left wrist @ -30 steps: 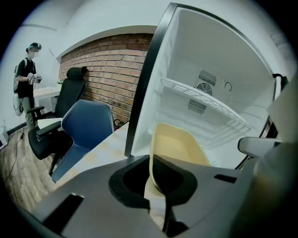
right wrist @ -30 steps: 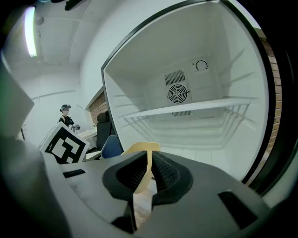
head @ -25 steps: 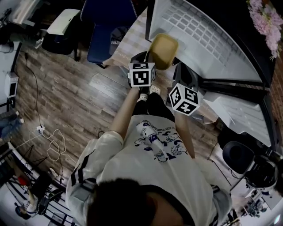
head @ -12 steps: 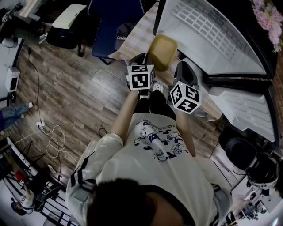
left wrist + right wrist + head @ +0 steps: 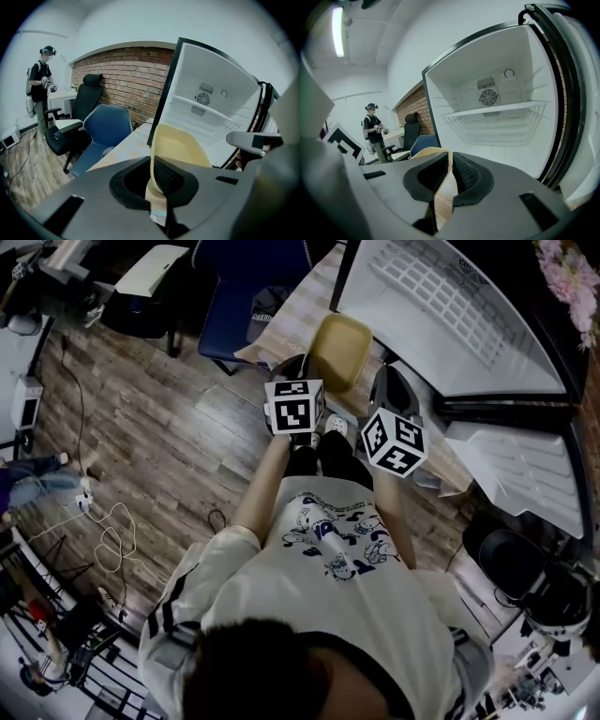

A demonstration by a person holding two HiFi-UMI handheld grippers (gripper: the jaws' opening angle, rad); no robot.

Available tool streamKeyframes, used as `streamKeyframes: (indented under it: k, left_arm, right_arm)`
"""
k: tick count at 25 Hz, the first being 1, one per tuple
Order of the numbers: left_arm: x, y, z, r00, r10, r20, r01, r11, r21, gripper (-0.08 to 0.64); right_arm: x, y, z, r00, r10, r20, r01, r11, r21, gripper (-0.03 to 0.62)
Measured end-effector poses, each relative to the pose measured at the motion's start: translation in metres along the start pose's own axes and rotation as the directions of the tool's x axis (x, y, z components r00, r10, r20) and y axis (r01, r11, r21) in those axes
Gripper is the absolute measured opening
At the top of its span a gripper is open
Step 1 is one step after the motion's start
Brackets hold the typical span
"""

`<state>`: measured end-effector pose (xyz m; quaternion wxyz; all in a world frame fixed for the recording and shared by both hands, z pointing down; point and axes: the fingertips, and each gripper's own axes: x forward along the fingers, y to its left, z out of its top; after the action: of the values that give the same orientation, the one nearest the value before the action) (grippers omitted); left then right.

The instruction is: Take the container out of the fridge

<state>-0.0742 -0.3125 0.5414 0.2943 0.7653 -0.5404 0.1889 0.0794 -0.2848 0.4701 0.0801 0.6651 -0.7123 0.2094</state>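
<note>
A yellow container [image 5: 339,351] hangs in the air in front of the open fridge [image 5: 441,315], outside its white cavity. My left gripper [image 5: 314,369] is shut on its left rim, and my right gripper [image 5: 373,381] on its right rim. In the left gripper view the container [image 5: 180,147] rises tilted from the left gripper [image 5: 152,177], whose jaws pinch its edge. In the right gripper view a thin yellow wall [image 5: 443,187] sits clamped in the right gripper [image 5: 449,169]. The fridge [image 5: 497,117] shows bare wire shelves.
A wooden table [image 5: 291,320] stands under the container, beside the fridge. A blue chair [image 5: 253,296] and a black office chair [image 5: 70,126] are to the left. Another person [image 5: 40,84] stands far left. Cables [image 5: 112,540] lie on the wood floor. The fridge door [image 5: 525,474] hangs open at right.
The container and both grippers have drifted slightly left, away from the fridge's edge. Both grips are unchanged.
</note>
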Motion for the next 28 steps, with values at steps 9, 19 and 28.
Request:
streamKeyframes:
  k: [9, 19, 28]
  left_arm:
    - [-0.0056, -0.0006, -0.0032, 1.0, 0.003, -0.002, -0.003, 1.0, -0.002, 0.031]
    - [-0.0091, 0.0048, -0.0041, 1.0, 0.009, -0.007, -0.009, 1.0, -0.002, 0.031]
    - [-0.0083, 0.0009, -0.0042, 1.0, 0.003, -0.004, -0.003, 1.0, 0.005, 0.031]
  right_arm:
    - [-0.0005, 0.0021, -0.0005, 1.0, 0.007, -0.003, -0.007, 1.0, -0.006, 0.048]
    - [-0.0007, 0.007, 0.0005, 1.0, 0.012, 0.002, -0.012, 1.0, -0.009, 0.048]
    - [-0.0002, 0.0086, -0.0008, 1.0, 0.016, 0.001, -0.016, 1.0, -0.008, 0.048]
